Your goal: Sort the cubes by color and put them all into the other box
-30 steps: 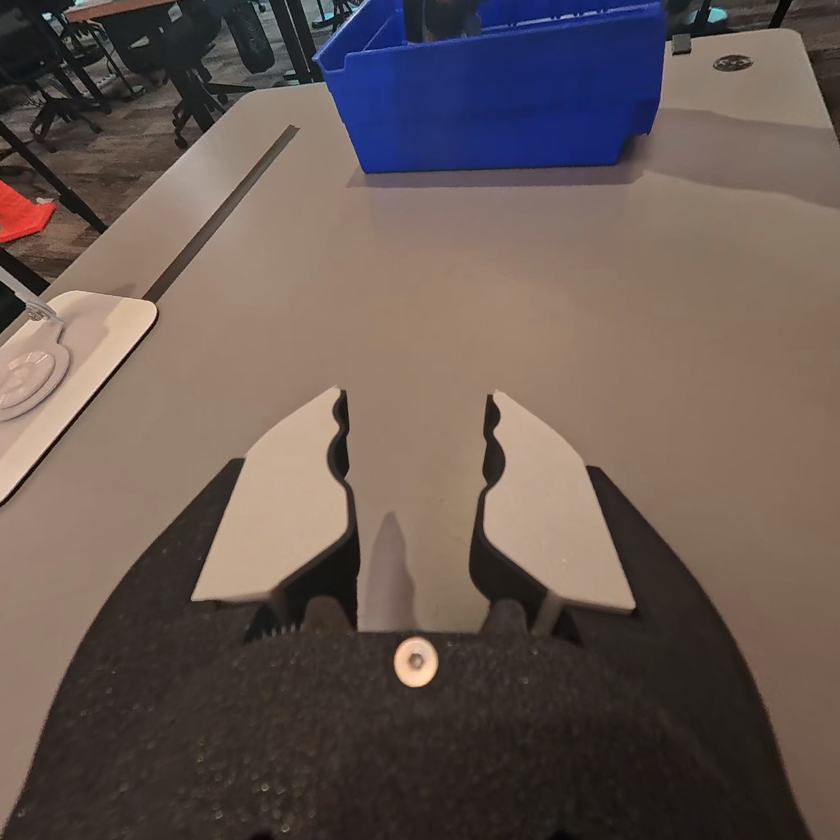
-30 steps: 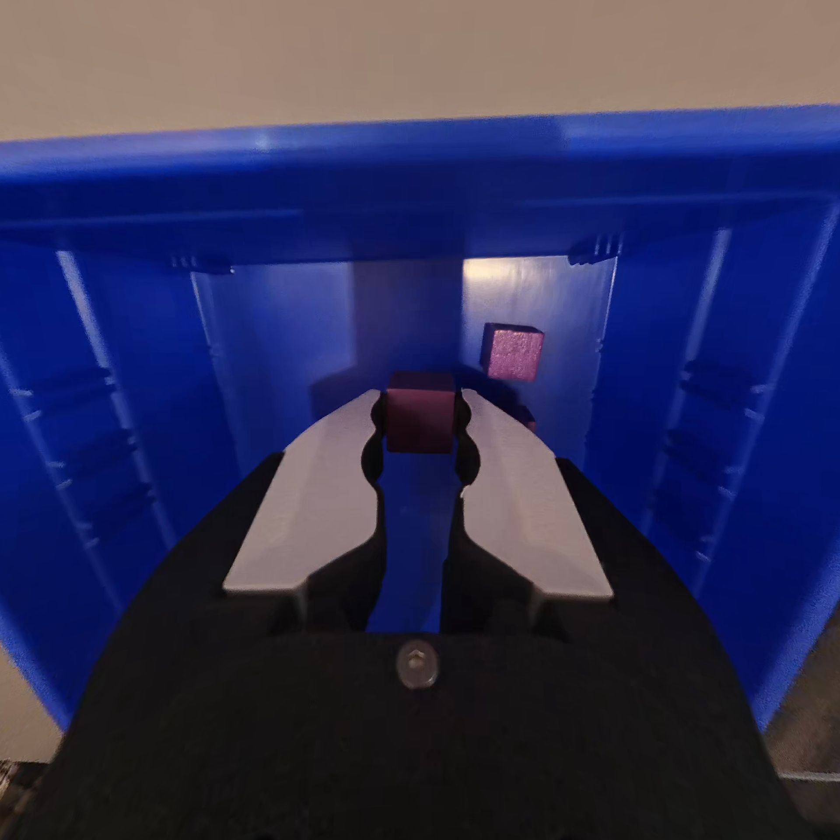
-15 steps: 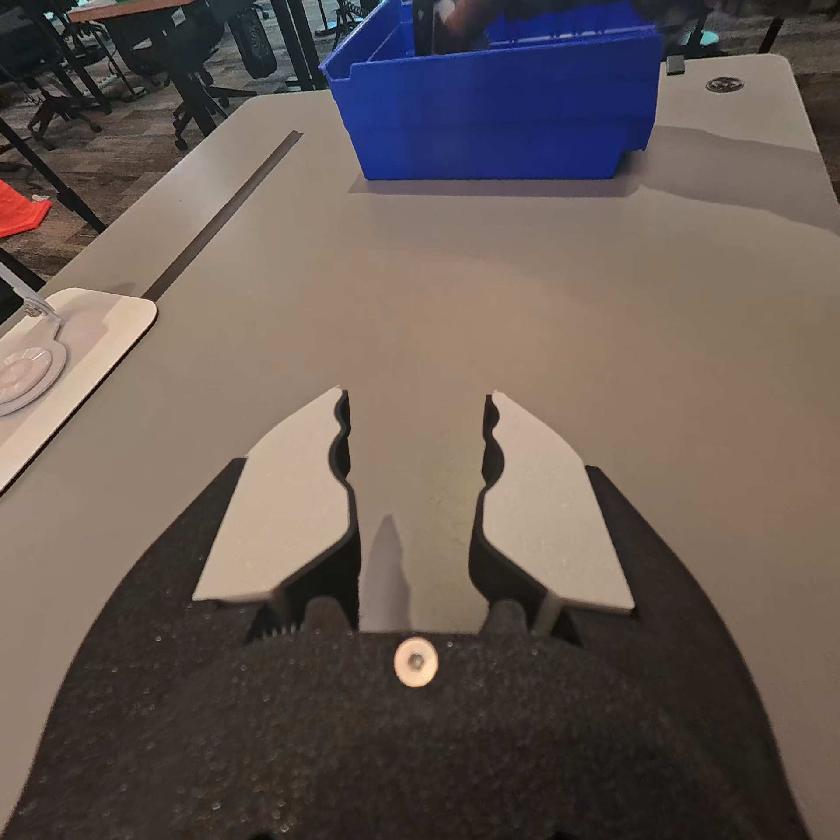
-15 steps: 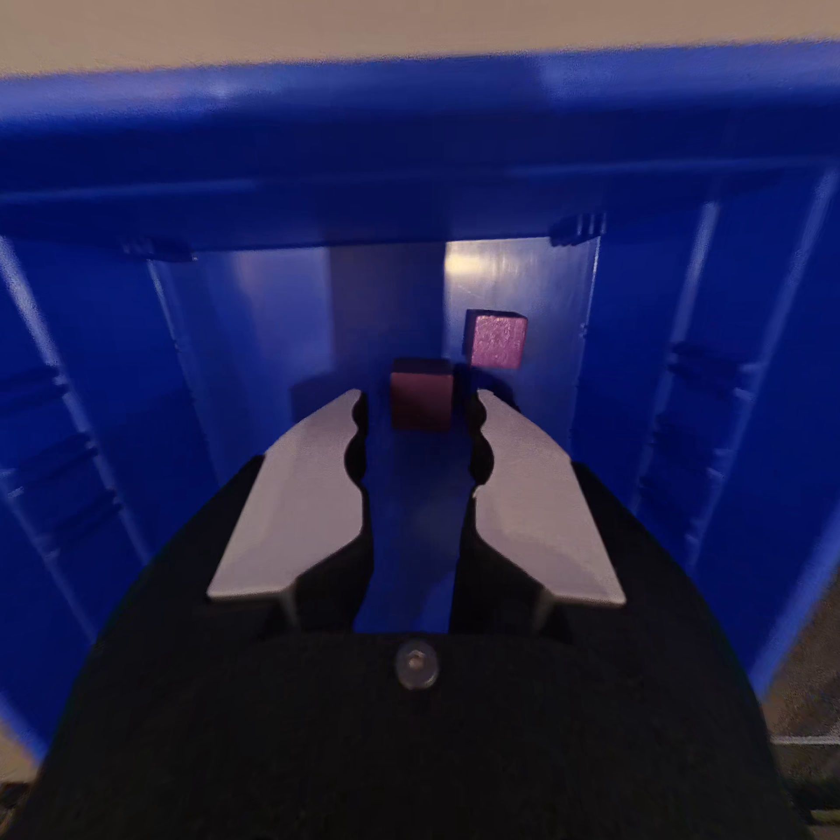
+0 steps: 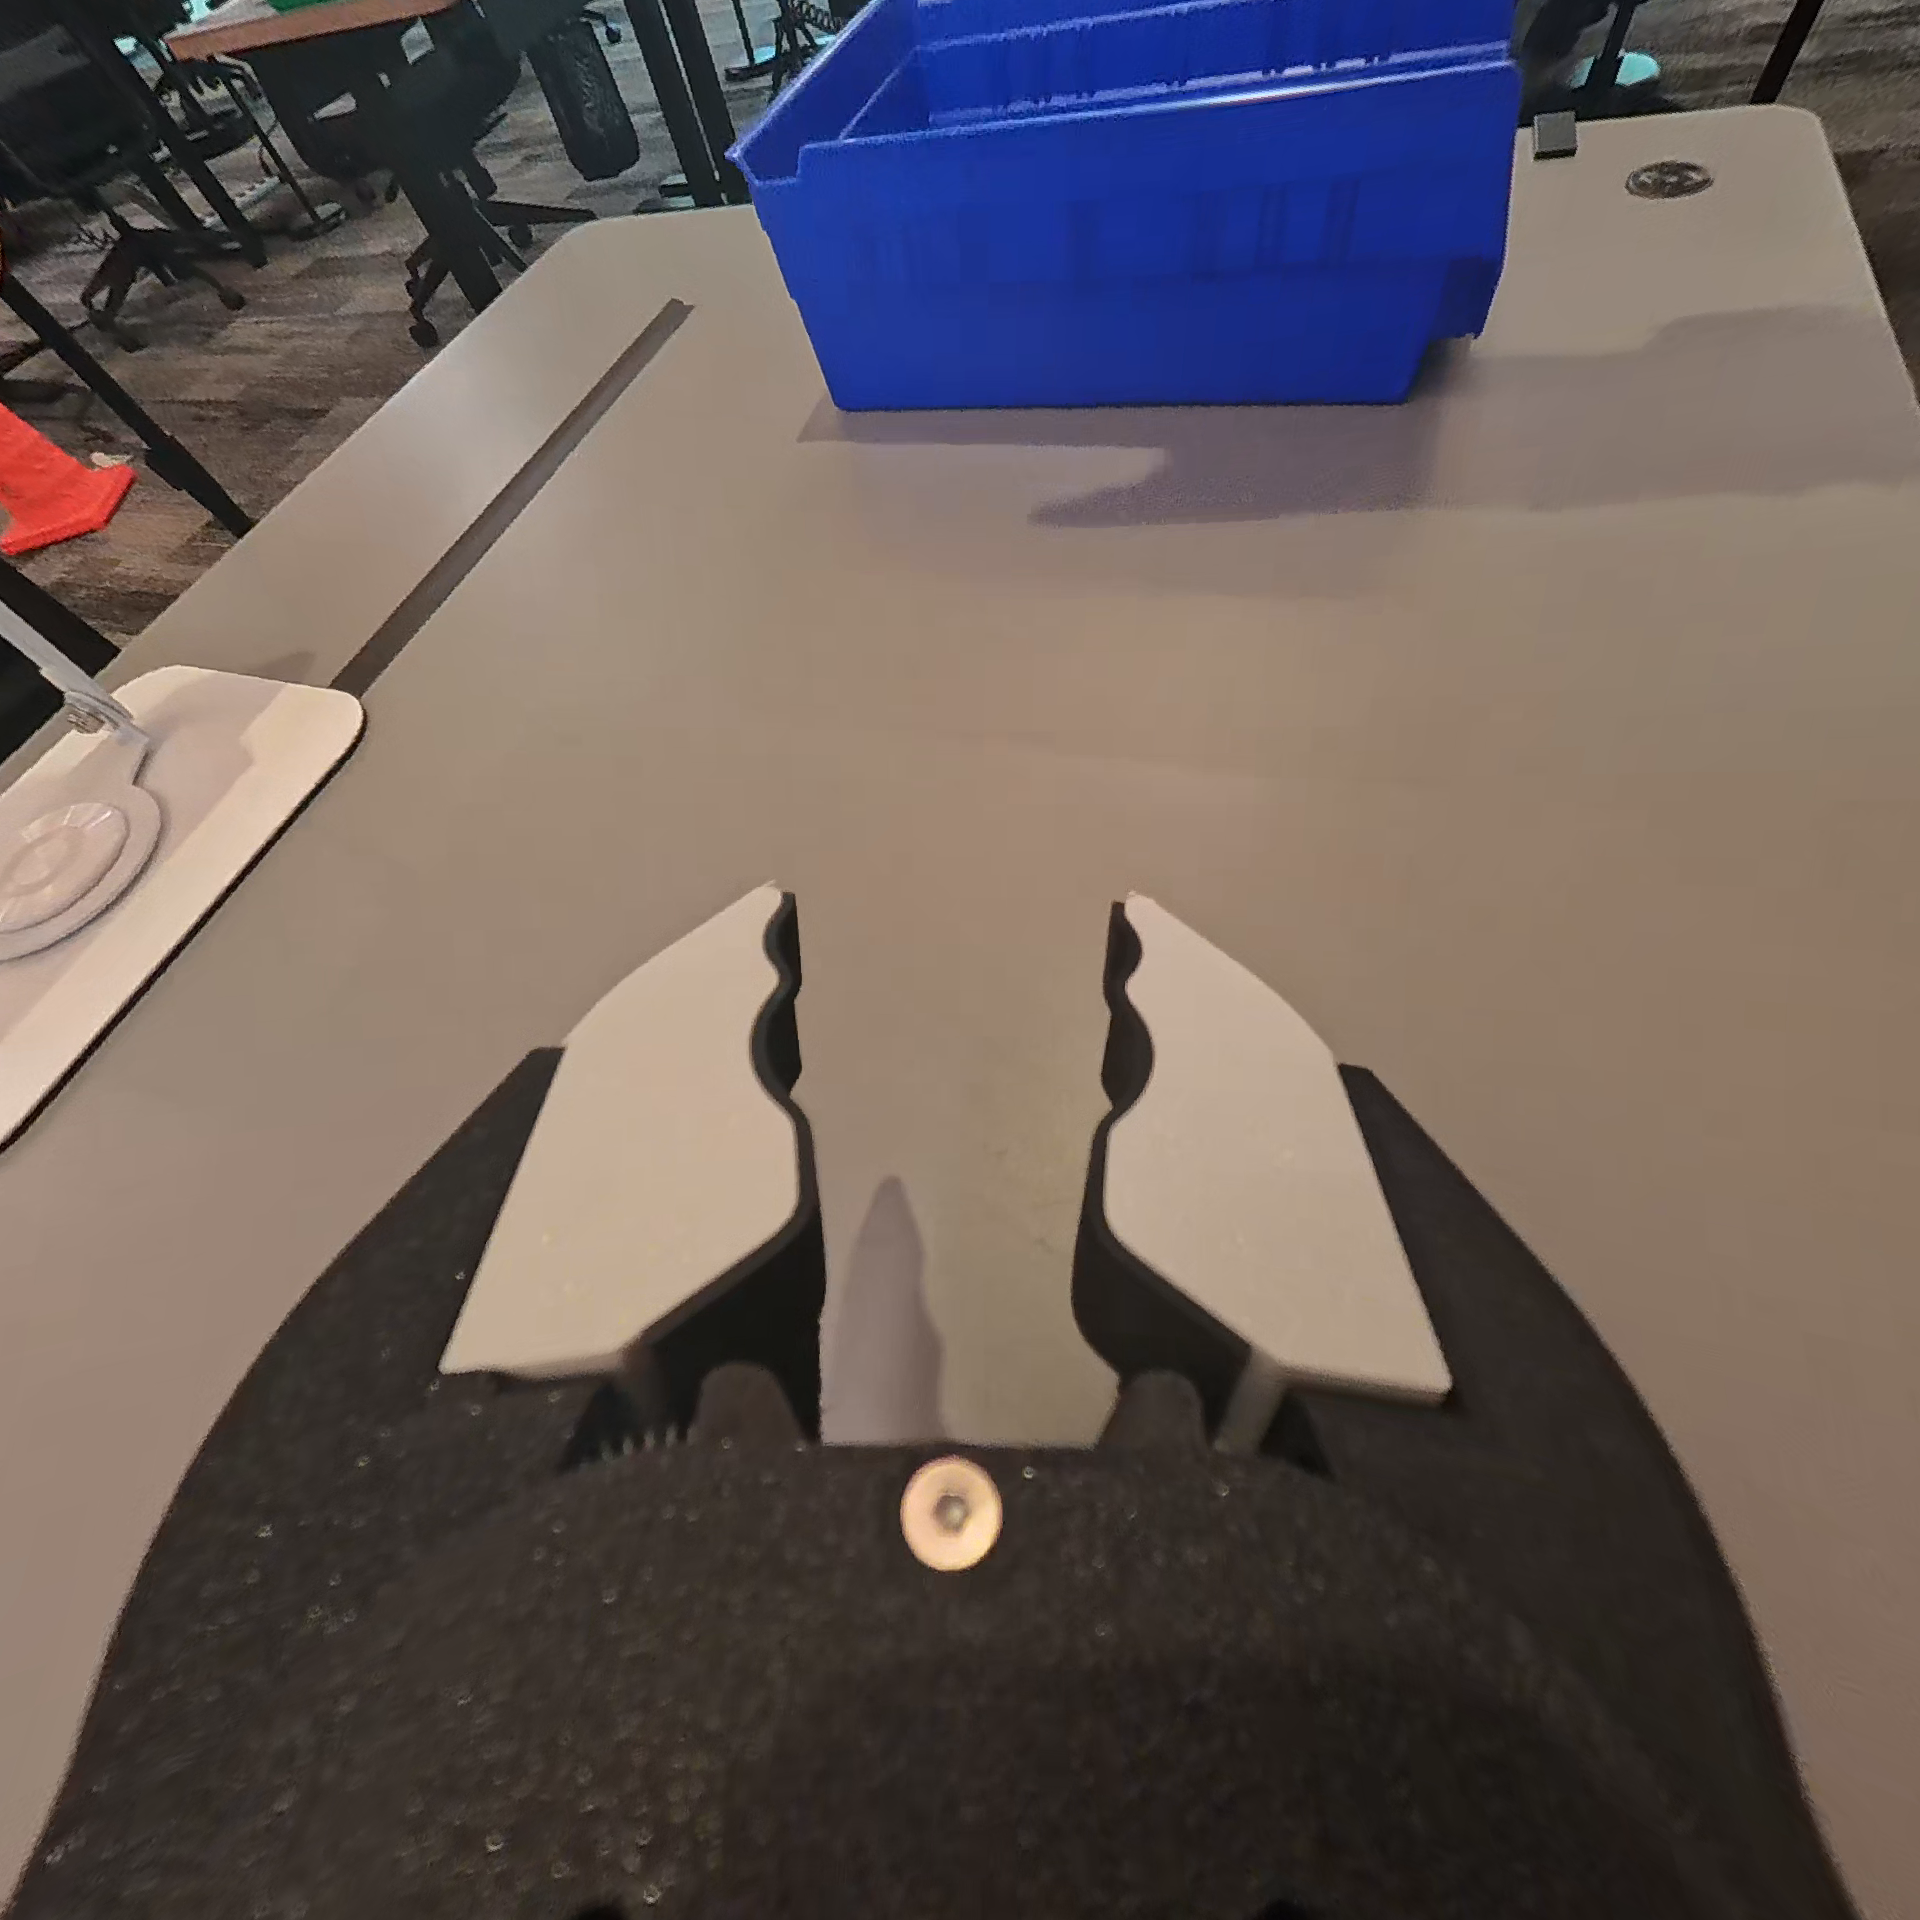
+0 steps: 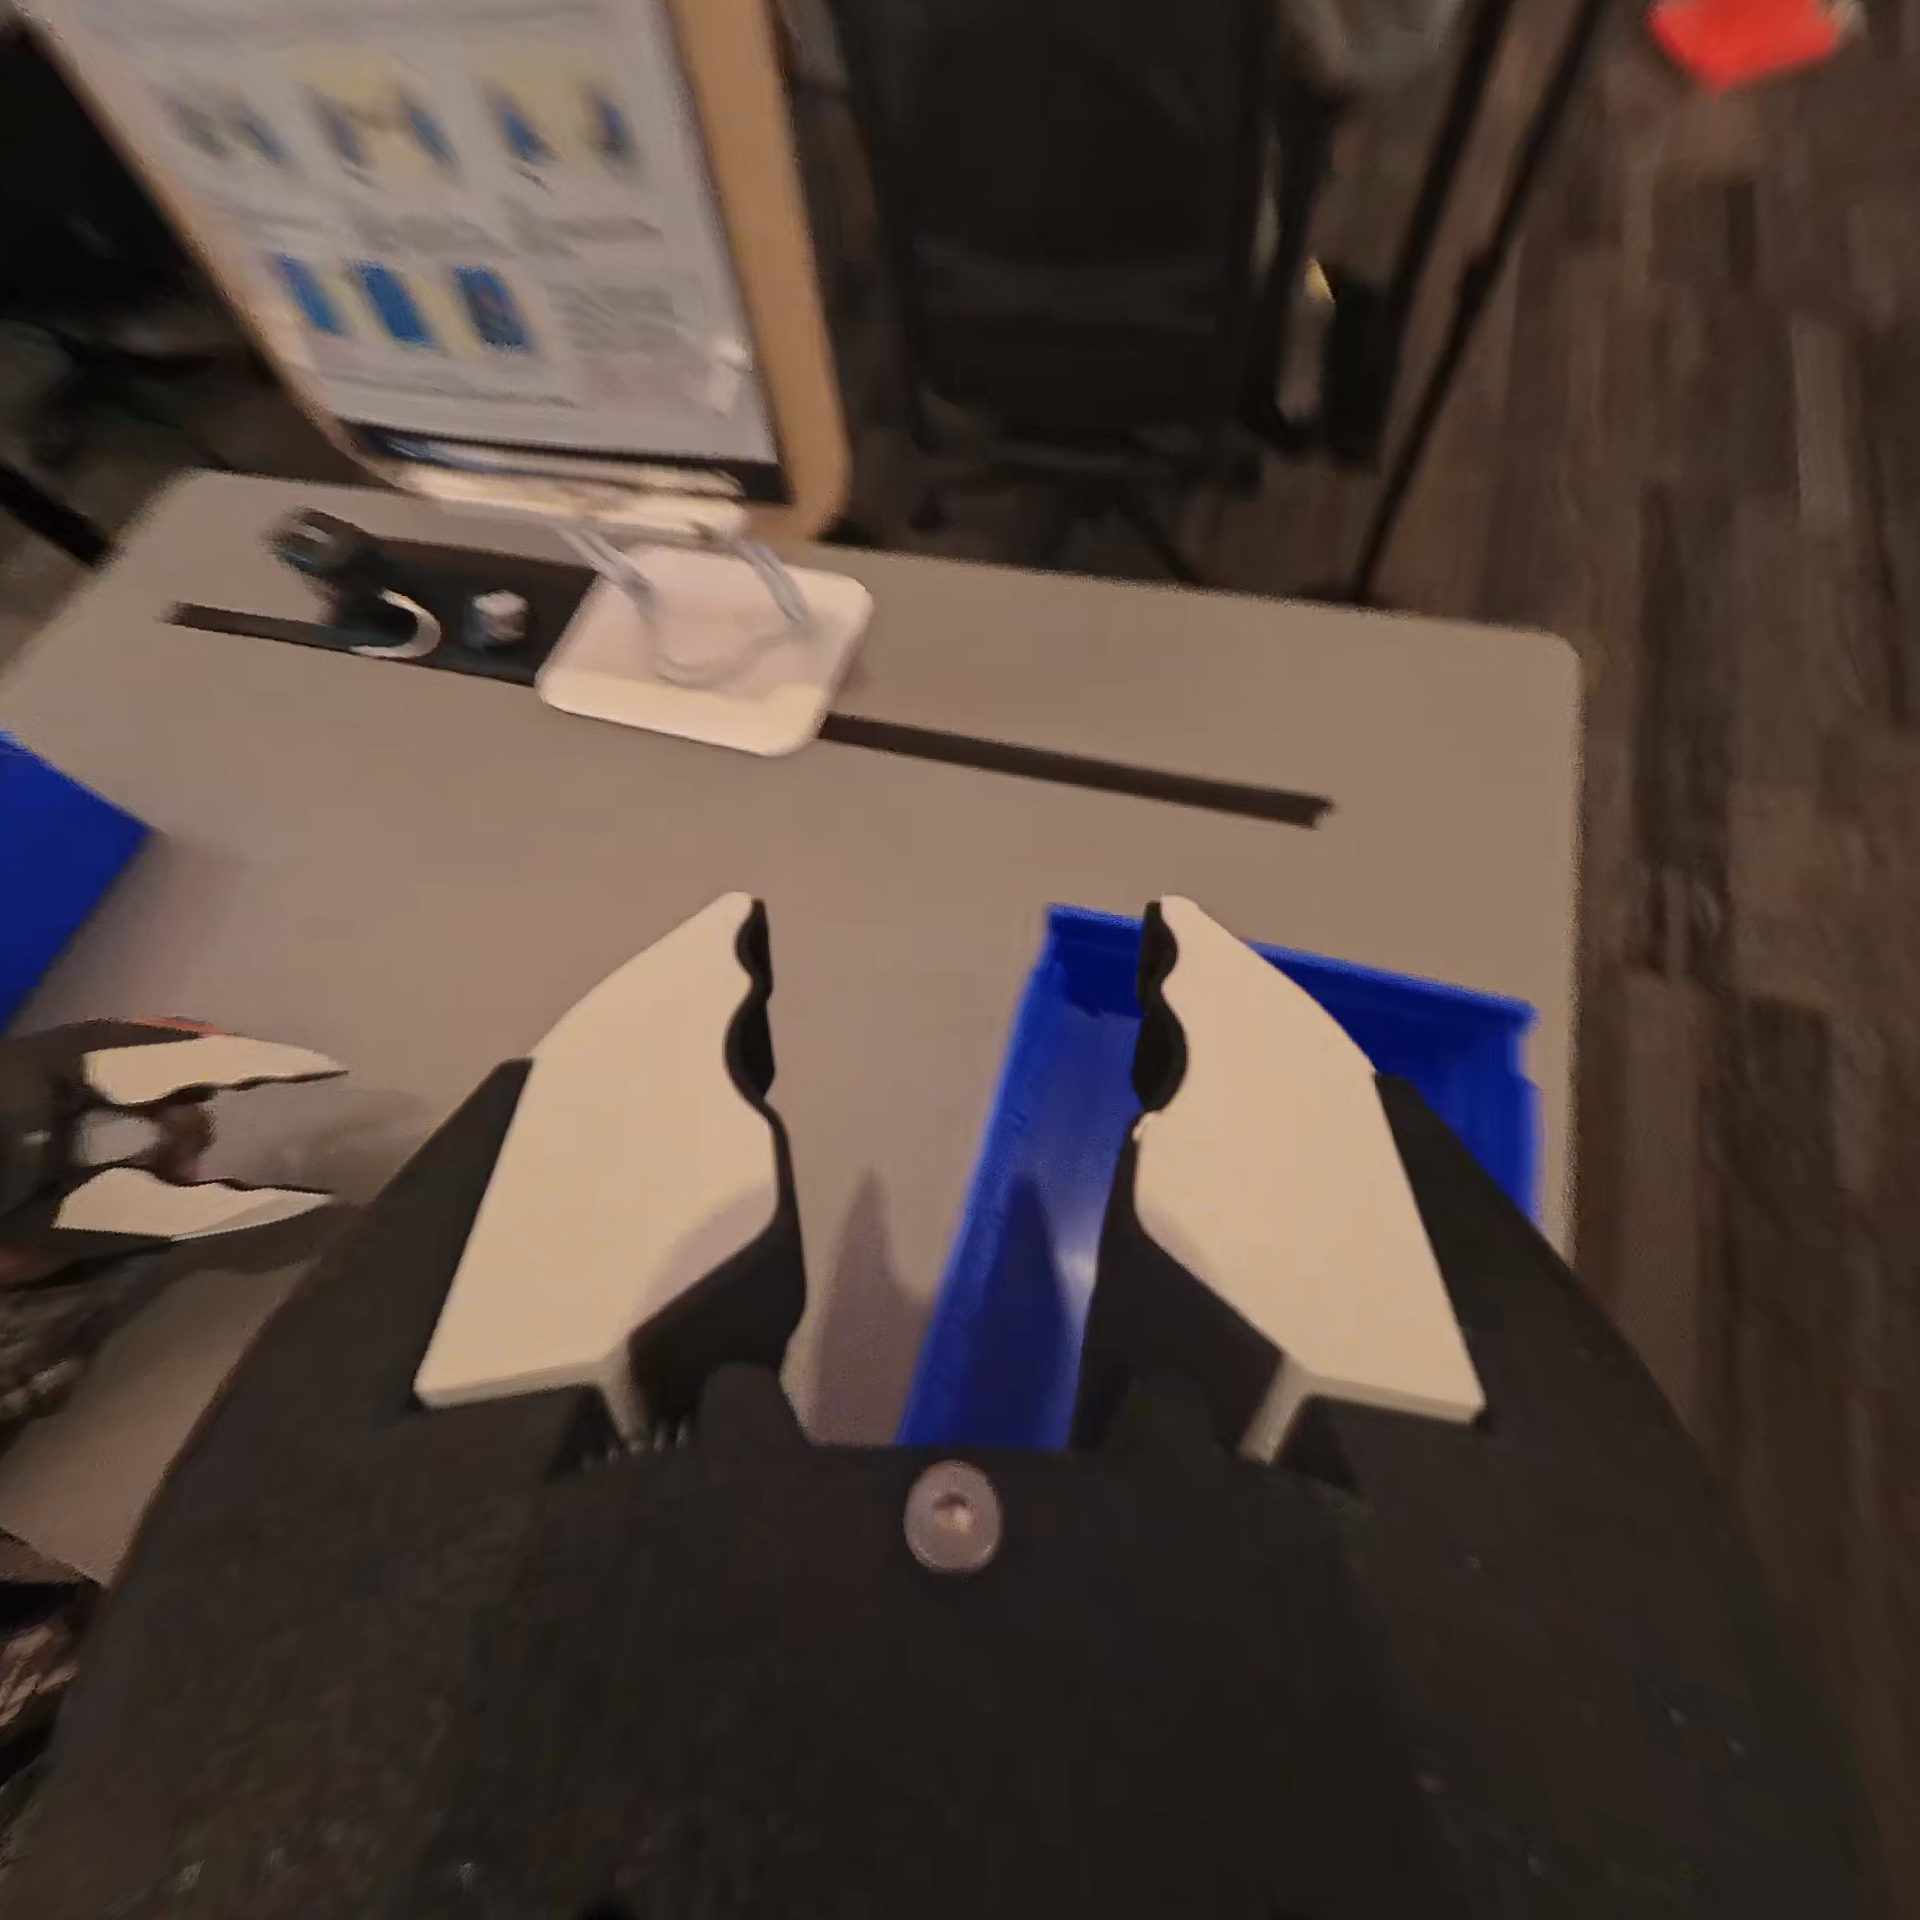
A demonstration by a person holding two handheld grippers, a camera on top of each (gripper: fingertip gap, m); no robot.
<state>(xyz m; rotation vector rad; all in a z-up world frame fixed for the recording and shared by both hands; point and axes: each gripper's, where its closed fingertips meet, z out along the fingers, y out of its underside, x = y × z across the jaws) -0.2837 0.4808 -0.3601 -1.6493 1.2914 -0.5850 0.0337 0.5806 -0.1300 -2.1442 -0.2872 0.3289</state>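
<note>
Grippers both gape wide with nothing in them: the left gripper (image 5: 951,904) sits low over the grey table (image 5: 1351,779), a blue bin (image 5: 1132,260) far ahead. The right gripper (image 6: 951,914) hangs above another blue bin (image 6: 997,1247) at the table's right edge. I can't see any cubes.

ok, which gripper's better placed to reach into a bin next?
Right. The right gripper, open and empty, hangs just over a blue bin. The left gripper, also open, sits low over the table, the far blue bin well ahead.
</note>
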